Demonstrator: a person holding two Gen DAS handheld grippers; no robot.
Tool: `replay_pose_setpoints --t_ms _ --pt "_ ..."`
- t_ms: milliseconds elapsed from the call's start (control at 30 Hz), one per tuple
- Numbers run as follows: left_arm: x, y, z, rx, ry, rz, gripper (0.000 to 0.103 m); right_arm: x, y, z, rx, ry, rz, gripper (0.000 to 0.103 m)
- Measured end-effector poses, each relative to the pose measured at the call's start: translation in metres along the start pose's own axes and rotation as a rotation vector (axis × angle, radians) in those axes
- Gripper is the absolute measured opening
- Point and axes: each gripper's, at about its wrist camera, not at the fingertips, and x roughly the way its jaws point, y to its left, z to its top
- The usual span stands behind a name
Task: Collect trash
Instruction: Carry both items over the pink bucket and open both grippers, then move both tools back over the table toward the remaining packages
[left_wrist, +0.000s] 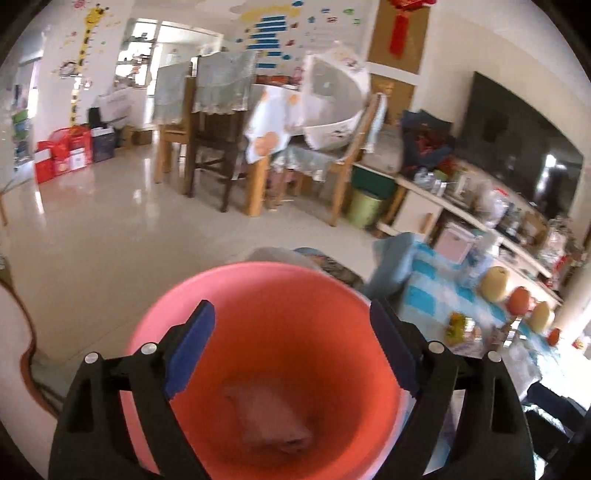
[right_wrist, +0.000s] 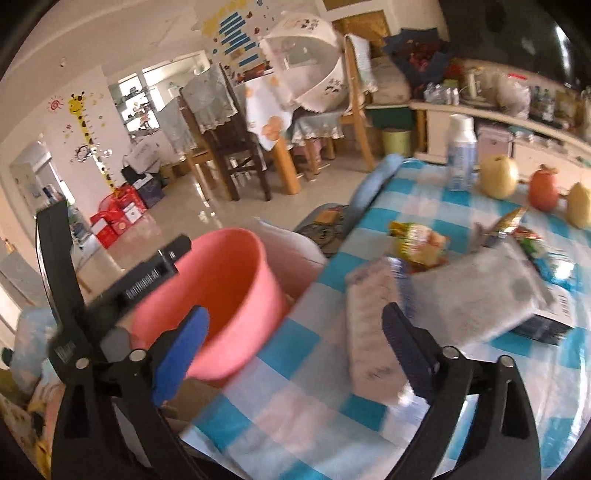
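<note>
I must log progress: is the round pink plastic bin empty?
Not empty: the round pink plastic bin has one crumpled pale piece at its bottom.

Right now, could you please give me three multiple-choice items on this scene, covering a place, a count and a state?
1. Where is the pink bucket?
A. beside the checked table's edge
B. on the table among the fruit
C. under a chair

2. How many whole fruits stand in a row on the table?
A. one
B. three
C. six

3. How is the right gripper?
A. shut on a wrapper
B. open, holding nothing
C. shut on the bucket

Key: A, the bucket sits off the cloth; B, pear, orange fruit, another pear; B, fingers spread apart.
</note>
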Motion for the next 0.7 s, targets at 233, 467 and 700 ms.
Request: replay_pose_setpoints --t_ms 233,467,700 --pt "-0.007 -0.038 -0.006 0.073 0.018 -0.065 0.086 -0.031 -0.028 -0.025 0.009 -0.034 -0.039 0.098" --pt "-0.020 -0.072 -0.018 0.155 -0.014 -0.104 0.086 -0.060 -0.044 -0.043 -0.014 -0.041 -0.032 0.098" --pt "-0.028 -0.104 -0.032 0.258 -0.040 -0.112 0.086 -0.079 -0.059 -0.056 0.022 -0.037 -0.037 0.098"
